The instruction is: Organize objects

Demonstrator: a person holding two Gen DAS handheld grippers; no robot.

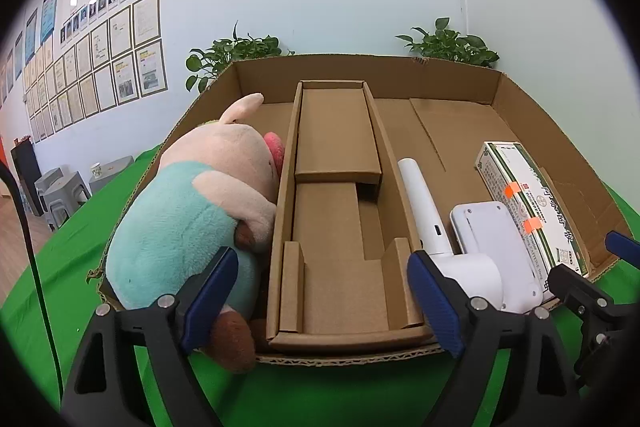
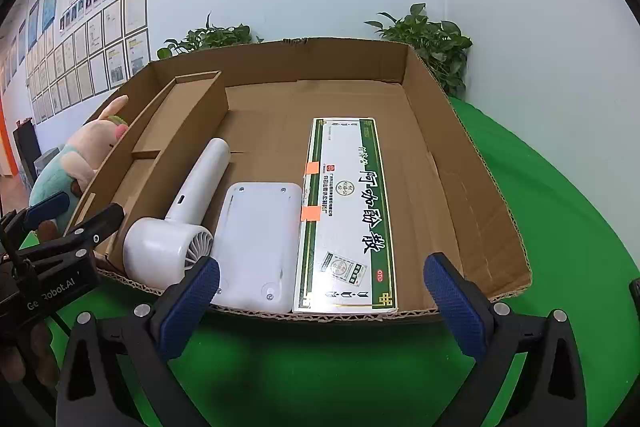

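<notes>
"OTC" on medicine box; "Robot.AI" (partly hidden) on left gripper

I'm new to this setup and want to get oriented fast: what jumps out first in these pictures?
A big plush toy in pink and teal fills the left end of the open cardboard box on the green cloth. To the right lie a white hair dryer, a flat white device and a green-bordered medicine box, side by side.

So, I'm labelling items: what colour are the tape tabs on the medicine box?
Orange tape tabs on the medicine box, clearest in the right wrist view.
</notes>
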